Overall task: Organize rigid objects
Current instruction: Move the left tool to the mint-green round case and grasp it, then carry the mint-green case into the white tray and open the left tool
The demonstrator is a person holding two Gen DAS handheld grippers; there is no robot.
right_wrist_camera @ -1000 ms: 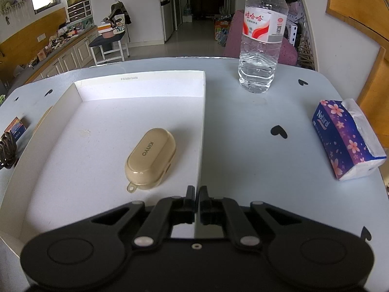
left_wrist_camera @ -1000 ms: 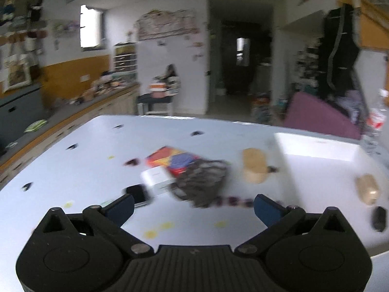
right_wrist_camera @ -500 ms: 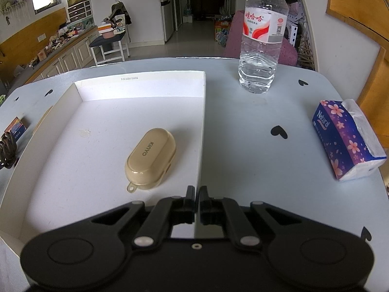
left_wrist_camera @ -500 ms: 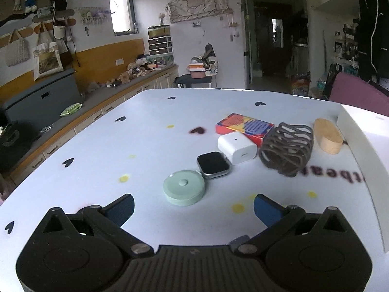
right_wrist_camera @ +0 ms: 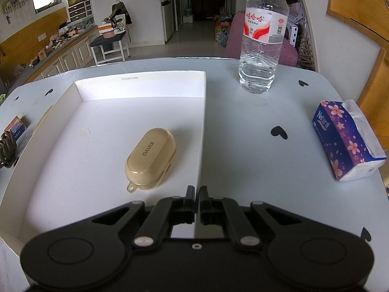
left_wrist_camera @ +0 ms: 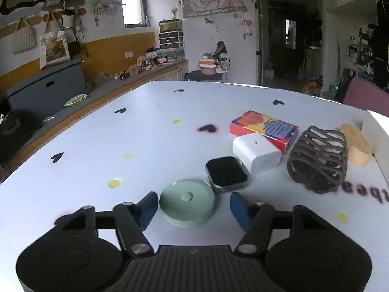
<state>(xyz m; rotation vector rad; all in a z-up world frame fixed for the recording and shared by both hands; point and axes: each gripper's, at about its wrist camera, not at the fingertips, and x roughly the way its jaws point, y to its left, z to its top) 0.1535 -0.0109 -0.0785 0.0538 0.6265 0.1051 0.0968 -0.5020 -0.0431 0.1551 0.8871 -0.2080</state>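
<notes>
- While I closed in on the mint-green round disc [left_wrist_camera: 187, 202], my left gripper [left_wrist_camera: 192, 206] had its blue pads either side of it; the jaws had just been narrowing, yet a sliver of table still showed on each flank, so nothing was pinched.
- That disc lay flat on the white table [left_wrist_camera: 102, 146], button side up, just in front of the smartwatch [left_wrist_camera: 226, 173] and touching or nearly touching it.
- To do the grasp well, I judged I should centre the pads on the disc's widest line and squeeze low on its wall, minding the right pad so it would not nudge the watch.
- Being round, the disc had no long axis; any approach angle would serve.
- By contrast the watch ran lengthwise away from me, and the white charger block [left_wrist_camera: 256, 153] angled toward the coloured box [left_wrist_camera: 265, 126].
- My right gripper [right_wrist_camera: 197, 198] sat pressed together, empty, over the near edge of the white tray [right_wrist_camera: 204, 112], where the beige earbud case [right_wrist_camera: 150, 158] lay with its long axis slanting up to the right.
</notes>
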